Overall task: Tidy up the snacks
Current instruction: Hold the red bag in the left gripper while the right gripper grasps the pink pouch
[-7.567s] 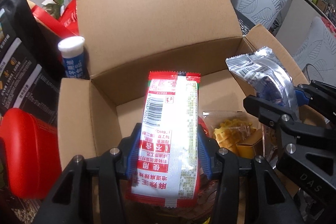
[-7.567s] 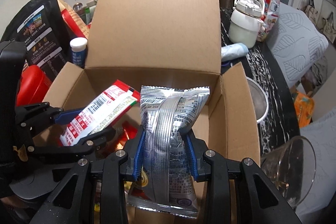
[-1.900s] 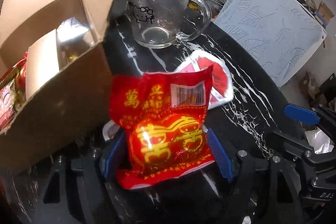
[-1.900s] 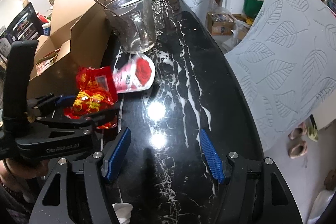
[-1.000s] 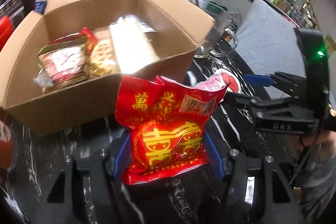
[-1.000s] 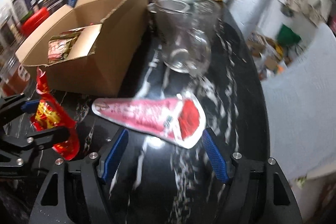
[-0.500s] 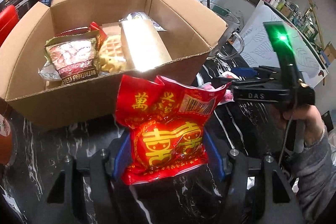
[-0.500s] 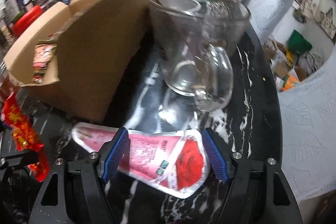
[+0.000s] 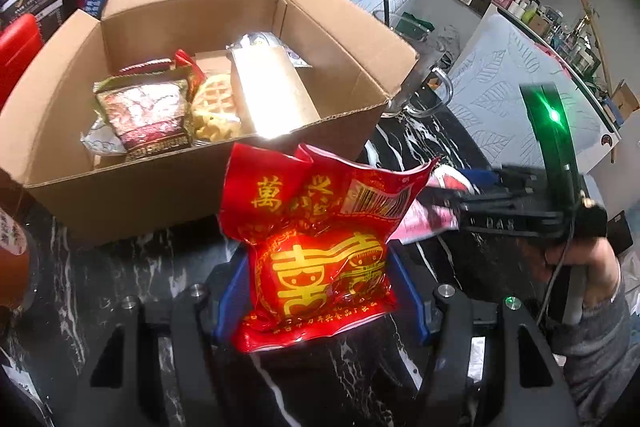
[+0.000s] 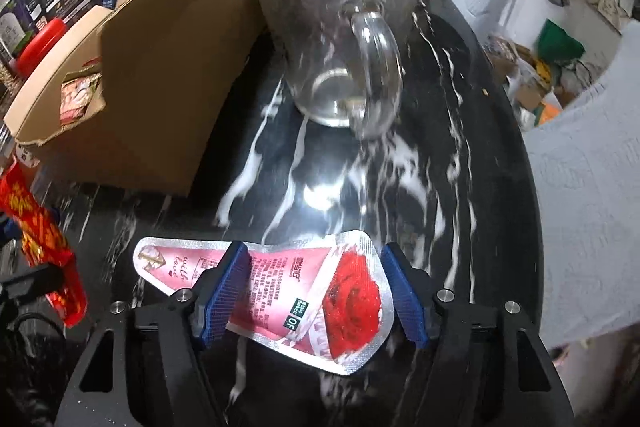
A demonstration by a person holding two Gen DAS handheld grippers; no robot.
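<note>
The red snack bag (image 9: 316, 251) is squeezed by the left gripper (image 9: 320, 291), ready for the box (image 9: 192, 187) (already part full). The pink packet (image 10: 304, 287) sits btwn the right gripper's (image 10: 312, 291) wide-apart jaws, to be pinched next.

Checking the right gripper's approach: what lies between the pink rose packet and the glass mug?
Only bare black marble tabletop lies between the pink rose packet and glass mug, seen in the right wrist view.

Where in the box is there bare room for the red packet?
Bare floor shows along the box's near-left corner, in front of the brown packet. The middle is crowded: waffle and inner flap. The left gripper holds the red packet.
</note>
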